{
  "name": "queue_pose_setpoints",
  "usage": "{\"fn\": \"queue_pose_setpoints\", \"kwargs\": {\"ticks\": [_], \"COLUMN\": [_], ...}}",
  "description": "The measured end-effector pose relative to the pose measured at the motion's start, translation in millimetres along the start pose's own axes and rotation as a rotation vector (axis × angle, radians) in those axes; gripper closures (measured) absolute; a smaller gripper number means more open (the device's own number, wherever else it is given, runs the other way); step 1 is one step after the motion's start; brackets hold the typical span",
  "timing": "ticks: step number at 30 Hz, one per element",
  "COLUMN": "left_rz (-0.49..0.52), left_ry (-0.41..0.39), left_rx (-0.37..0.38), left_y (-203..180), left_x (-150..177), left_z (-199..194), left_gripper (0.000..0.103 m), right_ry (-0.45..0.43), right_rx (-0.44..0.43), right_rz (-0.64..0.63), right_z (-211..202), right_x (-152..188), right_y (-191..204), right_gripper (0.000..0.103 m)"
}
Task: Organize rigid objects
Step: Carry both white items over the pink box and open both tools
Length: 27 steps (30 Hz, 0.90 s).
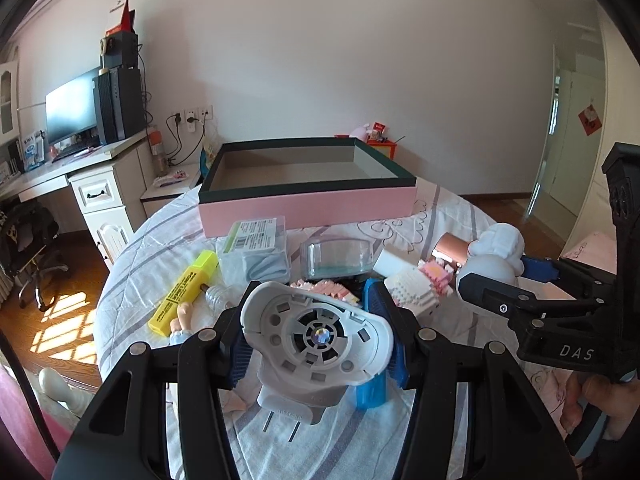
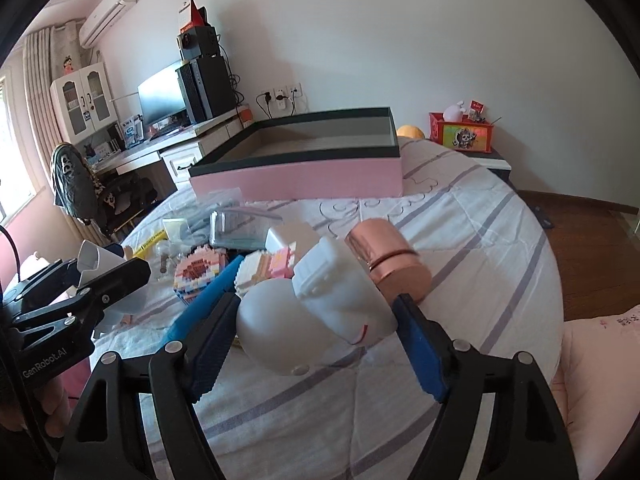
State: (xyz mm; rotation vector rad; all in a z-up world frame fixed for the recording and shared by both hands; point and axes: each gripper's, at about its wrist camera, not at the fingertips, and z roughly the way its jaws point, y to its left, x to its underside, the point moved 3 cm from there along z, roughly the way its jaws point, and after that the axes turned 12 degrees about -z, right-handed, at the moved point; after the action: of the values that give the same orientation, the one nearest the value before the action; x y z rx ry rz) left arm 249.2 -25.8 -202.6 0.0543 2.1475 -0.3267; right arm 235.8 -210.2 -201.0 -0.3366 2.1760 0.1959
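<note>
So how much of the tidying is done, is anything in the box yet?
Nothing yet: the pink box looks empty. In hand: the left gripper holds a white plug-in device, and the right gripper has a white figurine between its jaws. Left on the bed: the yellow highlighter, brick models and copper jar.

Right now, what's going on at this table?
A person holds tongs in each hand above a cluttered table. The left tongs grip a white plug-in device; the right tongs grip a white figurine. The pink box behind the clutter has nothing visible inside.
</note>
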Motion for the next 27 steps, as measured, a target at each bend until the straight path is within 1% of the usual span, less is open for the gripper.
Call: {"fn": "queue_pose_setpoints", "kwargs": {"ticks": [4, 8, 10, 12, 13, 14, 17, 19, 21, 24, 26, 27], "left_rz": [-0.006, 0.024, 0.044, 0.052, 0.052, 0.051, 0.042, 0.027, 0.008, -0.007, -0.009, -0.01], "left_ry": [0.007, -0.018, -0.018, -0.012, 0.007, 0.04, 0.109, 0.148, 0.203, 0.248, 0.257, 0.257], "left_rx": [0.042, 0.067, 0.051, 0.037, 0.033, 0.037, -0.015, -0.033, -0.051, -0.076, -0.09, -0.093], "left_y": [-8, -15, -16, -15, -12, -9, 3, 12, 22, 31, 35, 36], "left_x": [-30, -74, -98, -122, -132, -141, -157, -163, -162, -157, -155, -154], "left_z": [7, 23, 40, 63, 78, 95, 141, 169, 195, 221, 229, 230], "left_gripper": [0.049, 0.049, 0.049, 0.049, 0.049, 0.049, 0.05, 0.05, 0.05, 0.05, 0.049, 0.047], "right_ry": [-0.053, -0.097, -0.116, -0.105, -0.1, -0.084, -0.02, 0.026, 0.085, 0.149, 0.171, 0.174], "right_rx": [0.014, 0.024, 0.029, 0.03, 0.022, 0.014, -0.021, -0.047, -0.045, -0.052, -0.075, -0.081], "right_rz": [-0.025, -0.072, -0.096, -0.112, -0.112, -0.116, -0.098, -0.076, -0.081, -0.067, -0.028, -0.022], "right_z": [-10, -6, 3, 20, 31, 44, 89, 119, 148, 181, 193, 196], "right_x": [-27, -70, -94, -117, -127, -136, -156, -161, -162, -158, -157, -157], "right_y": [-3, -11, -15, -20, -24, -26, -36, -42, -45, -50, -54, -56], "right_gripper": [0.024, 0.024, 0.024, 0.024, 0.024, 0.024, 0.024, 0.024, 0.024, 0.024, 0.024, 0.024]}}
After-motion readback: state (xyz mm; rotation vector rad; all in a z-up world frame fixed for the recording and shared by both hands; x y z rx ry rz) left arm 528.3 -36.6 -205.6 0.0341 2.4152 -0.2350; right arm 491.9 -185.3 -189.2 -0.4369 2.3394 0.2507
